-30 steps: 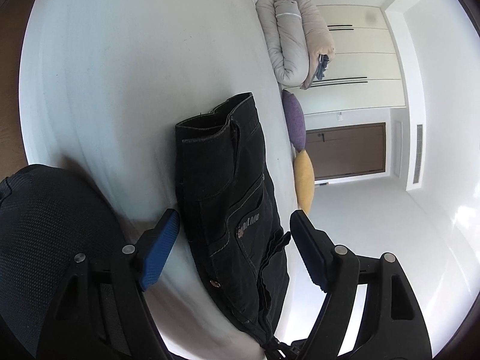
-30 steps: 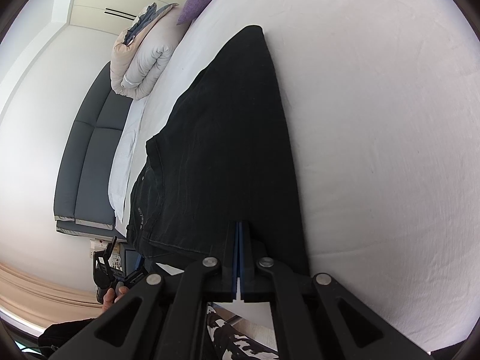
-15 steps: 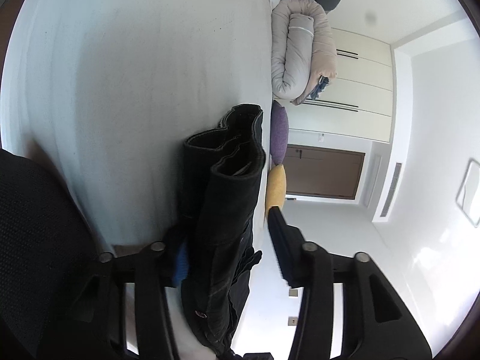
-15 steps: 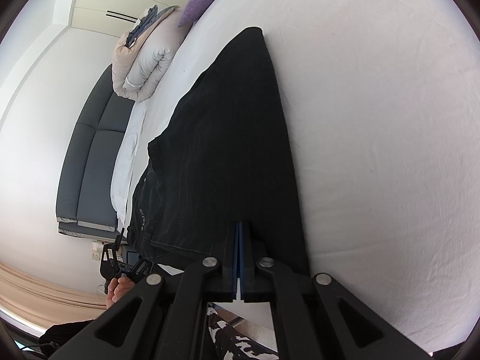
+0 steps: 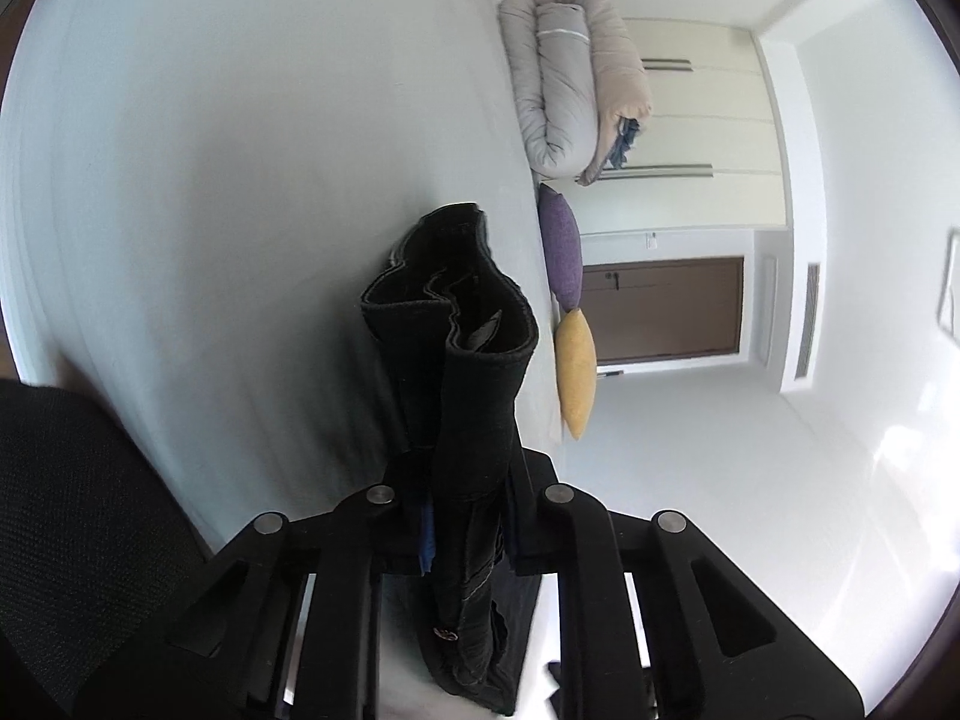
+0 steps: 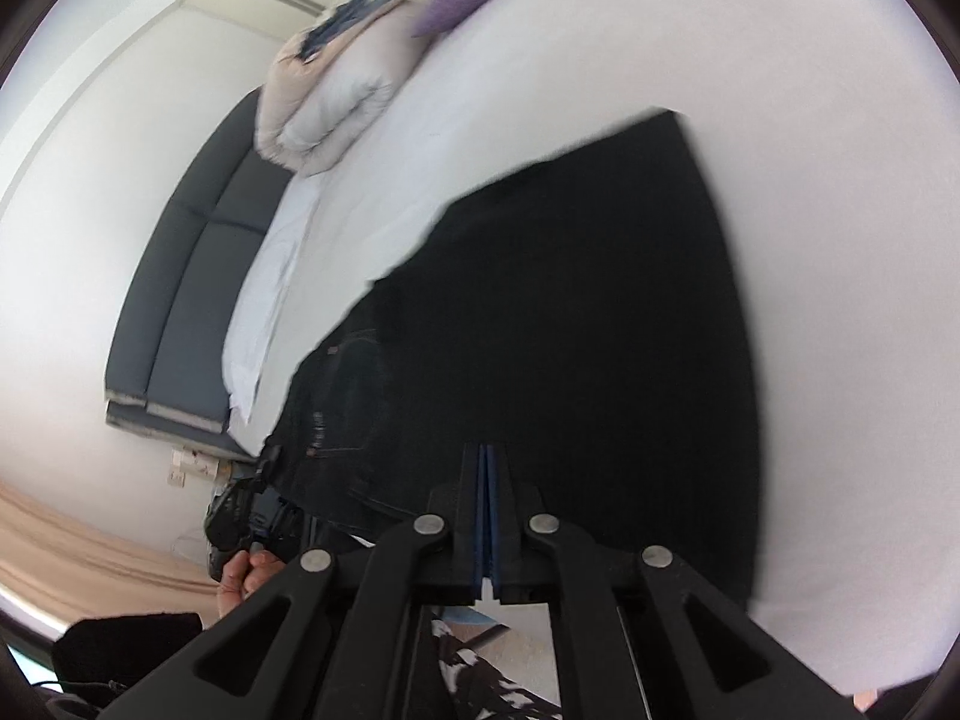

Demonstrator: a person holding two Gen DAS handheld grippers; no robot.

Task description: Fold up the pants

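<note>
White bed [image 5: 252, 180]: black pants [image 6: 570, 312] ahead, rolled duvet [image 5: 570, 72] and 2 cushions [image 5: 561, 240] farther beyond.

Matt black denim pants [image 5: 474, 396] on smooth white cloth bed sheet [image 5: 252, 180].
</note>
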